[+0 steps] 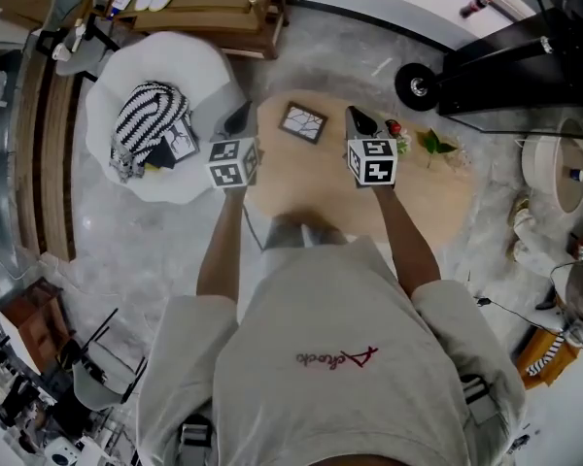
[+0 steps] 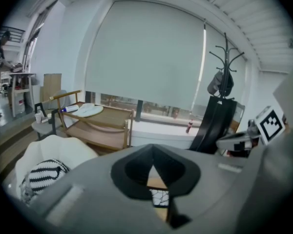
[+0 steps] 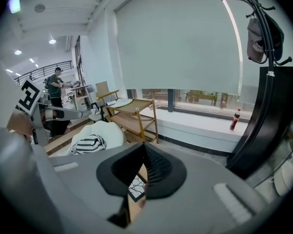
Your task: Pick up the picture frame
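Frame spot: picture frame (image 1: 302, 122) lies flat on the round wooden desk (image 1: 418, 197), out on the side away from the person and turned a bit askew. White picture with black crackly lines, dark border.

Left tongs: left tongs (image 1: 238, 119) are pressed together with nothing in them. The tip sits by the desk's left edge, just left of the frame.

Right tongs: right tongs (image 1: 360, 120) are pressed together too, and empty. The tip sits just right of the frame.

Frame vs tongs: the frame is pretty much dead centre between the two tips, near both. From the head view neither one looks to be touching it. Both tongs point away from the person and angle downward.

Left gripper view: a bit of the frame and the tan desk top peek through the slit under the closed tips, straight ahead.

Right gripper view: same deal, a corner of the crackly picture shows just below the tips, slightly to the left.

Marker cubes: one on each gripper, sitting over the near part of the desk.

Around the desk: white armchair (image 1: 199, 66) on the left with a black-and-white striped cushion (image 1: 148, 115) on it. A little green plant (image 1: 433, 145) and a small red thing (image 1: 394, 127) sit on the desk past the right tongs, well clear of the frame.
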Available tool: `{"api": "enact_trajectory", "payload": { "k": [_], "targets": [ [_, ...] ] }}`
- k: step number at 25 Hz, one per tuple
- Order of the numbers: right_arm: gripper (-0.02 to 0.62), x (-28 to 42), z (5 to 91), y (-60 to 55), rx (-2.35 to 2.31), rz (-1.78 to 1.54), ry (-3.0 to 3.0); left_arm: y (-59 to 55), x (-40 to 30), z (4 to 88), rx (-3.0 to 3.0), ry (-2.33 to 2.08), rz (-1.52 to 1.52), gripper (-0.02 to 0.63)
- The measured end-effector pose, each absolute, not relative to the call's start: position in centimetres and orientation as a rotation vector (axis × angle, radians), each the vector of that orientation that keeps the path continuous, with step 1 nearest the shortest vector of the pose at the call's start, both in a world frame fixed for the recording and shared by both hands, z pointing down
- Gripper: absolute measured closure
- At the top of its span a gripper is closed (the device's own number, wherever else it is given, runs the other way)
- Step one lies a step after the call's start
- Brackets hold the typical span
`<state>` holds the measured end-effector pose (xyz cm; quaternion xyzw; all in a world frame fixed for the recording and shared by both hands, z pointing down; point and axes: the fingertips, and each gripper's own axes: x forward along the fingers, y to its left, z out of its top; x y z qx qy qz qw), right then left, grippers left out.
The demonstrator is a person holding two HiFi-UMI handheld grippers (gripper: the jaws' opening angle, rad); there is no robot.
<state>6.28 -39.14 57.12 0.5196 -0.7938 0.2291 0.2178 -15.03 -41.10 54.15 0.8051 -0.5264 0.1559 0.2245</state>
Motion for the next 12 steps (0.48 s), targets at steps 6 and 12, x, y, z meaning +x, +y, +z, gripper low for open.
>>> {"api": "enact_trajectory", "payload": {
  "k": [6,12],
  "targets": [
    [0.591,6.0,59.6,-39.8,1.430,0.676,-2.167,-42.0,-15.0,57.0,2.195,-1.422,0.457,0.604],
    [0.591,5.7,62.1,-39.8,1.423,0.717,-2.135,-41.9,-14.7,59.8,2.167,-1.383,0.473,0.604]
  ]
}}
